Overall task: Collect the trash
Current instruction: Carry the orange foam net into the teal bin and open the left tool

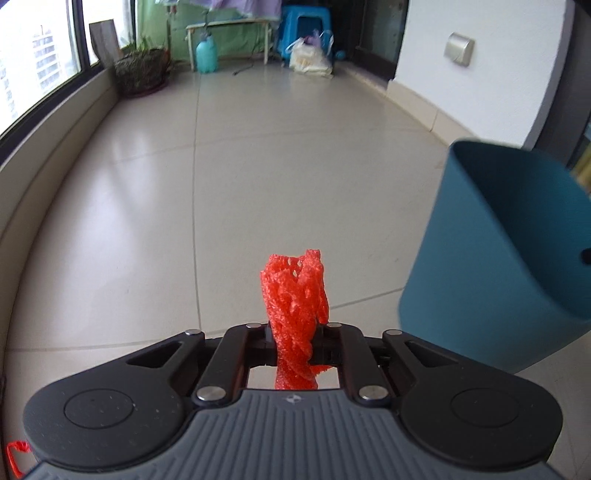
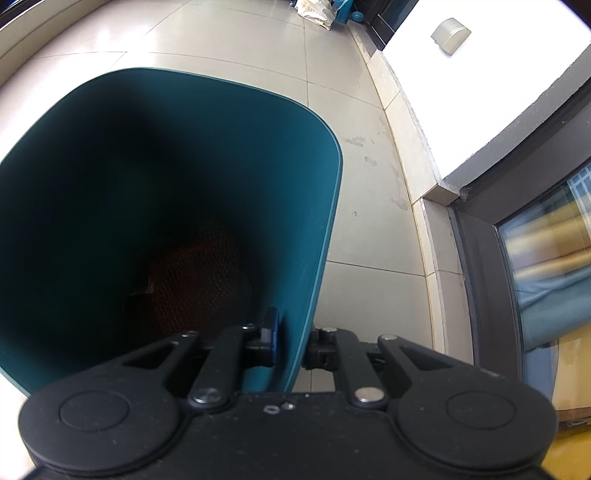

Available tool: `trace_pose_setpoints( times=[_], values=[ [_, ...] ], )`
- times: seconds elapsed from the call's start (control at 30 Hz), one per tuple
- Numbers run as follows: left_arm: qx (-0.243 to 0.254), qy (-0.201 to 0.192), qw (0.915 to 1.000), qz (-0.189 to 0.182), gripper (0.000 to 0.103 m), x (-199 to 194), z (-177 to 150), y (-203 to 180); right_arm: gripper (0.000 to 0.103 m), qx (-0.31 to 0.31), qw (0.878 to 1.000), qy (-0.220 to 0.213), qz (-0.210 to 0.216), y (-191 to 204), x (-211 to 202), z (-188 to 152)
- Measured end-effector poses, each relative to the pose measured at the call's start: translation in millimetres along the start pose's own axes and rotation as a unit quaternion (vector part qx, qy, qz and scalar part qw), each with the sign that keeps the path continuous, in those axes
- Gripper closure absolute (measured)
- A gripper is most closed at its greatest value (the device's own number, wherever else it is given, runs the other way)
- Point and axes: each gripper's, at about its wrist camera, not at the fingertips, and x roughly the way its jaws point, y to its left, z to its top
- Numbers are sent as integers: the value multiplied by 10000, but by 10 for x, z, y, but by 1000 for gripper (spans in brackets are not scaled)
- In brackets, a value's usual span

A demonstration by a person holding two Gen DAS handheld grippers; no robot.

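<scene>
My left gripper [image 1: 295, 341] is shut on a piece of red foam net [image 1: 295, 295] that sticks up between its fingers, held above the tiled floor. A teal trash bin [image 1: 495, 258] hangs tilted at the right of the left wrist view, its mouth facing up and left. My right gripper [image 2: 293, 341] is shut on the bin's wall [image 2: 310, 258], one finger inside and one outside. Deep in the dark bin lies a reddish net-like item [image 2: 199, 273].
A potted plant [image 1: 142, 70] stands by the window at the far left. A teal bottle [image 1: 206, 55], a bench, a blue stool [image 1: 306, 29] and a white bag [image 1: 310, 55] are at the far end. A white wall and a glass door frame [image 2: 480, 258] are to the right.
</scene>
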Motion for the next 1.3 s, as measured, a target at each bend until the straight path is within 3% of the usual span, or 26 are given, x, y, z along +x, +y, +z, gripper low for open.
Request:
trace_pose_setpoints(
  times=[0.3, 0.47, 0.8, 1.1, 1.3],
  values=[
    [304, -474, 9967, -577, 93, -339, 438, -424, 94, -72, 9999, -69, 23, 38, -62, -47],
    [558, -524, 9933, -867, 93, -408, 613, -748, 95, -149, 9998, -119, 59, 102, -148, -57],
    [1171, -72, 9861, -1172, 92, -137, 618, -1375, 94, -386, 9989, -265, 37, 294, -350, -94],
    [1361, 355, 9830, -1178, 92, 263, 436, -1669, 94, -499, 9983, -303, -26, 355, -417, -96],
    [1168, 681, 9837, -1184, 92, 460, 385, -1668, 94, -587, 9977, -337, -40, 392, -421, -94]
  ],
)
